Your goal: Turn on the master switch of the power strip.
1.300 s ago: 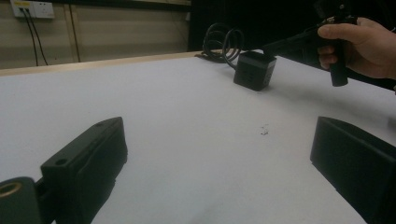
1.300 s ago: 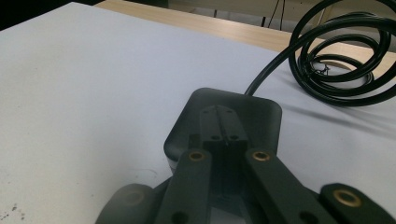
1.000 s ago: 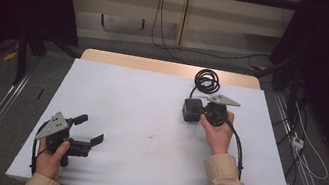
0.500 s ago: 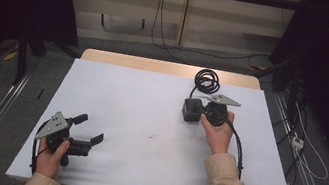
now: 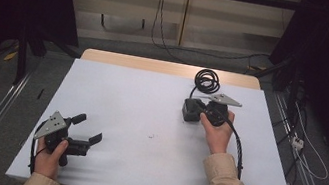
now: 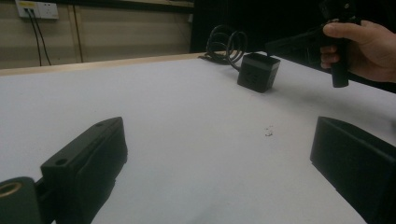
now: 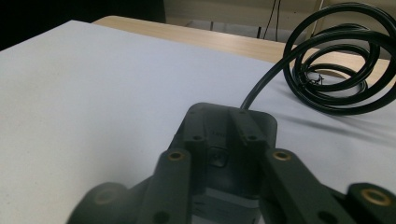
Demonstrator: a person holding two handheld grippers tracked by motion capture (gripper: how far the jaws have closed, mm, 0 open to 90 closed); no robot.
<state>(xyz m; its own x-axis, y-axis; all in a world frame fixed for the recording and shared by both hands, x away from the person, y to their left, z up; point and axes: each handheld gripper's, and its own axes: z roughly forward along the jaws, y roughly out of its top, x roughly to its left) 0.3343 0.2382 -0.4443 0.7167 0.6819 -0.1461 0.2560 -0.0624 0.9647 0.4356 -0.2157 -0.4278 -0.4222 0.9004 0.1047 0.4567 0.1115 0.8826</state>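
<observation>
Nothing on the table has shifted since the earlier pictures: both hands sit where they were, and the one change is at the right gripper [image 5: 200, 109], whose jaws have just been opening a little with the black power adapter [image 5: 192, 110] between them. In the right gripper view the two jaws lie over the top of the adapter [image 7: 229, 140], close along it; whether the pads press on it I cannot tell.

That adapter stands on the white table [image 5: 150, 105], right of the middle and toward the far edge. Its black cord [image 5: 206, 80] runs from the back of the block into a loose coil lying just behind it, near the bare wooden strip [image 5: 166, 67] at the far edge. The coil is beyond the gripper, not between it and the block.

At the near left corner the left gripper [image 5: 86, 131] rests low on the table in the person's hand, its jaws wide apart with only bare tabletop between them. A tiny dark speck [image 5: 150, 135] marks the table near the middle, well apart from both grippers.
</observation>
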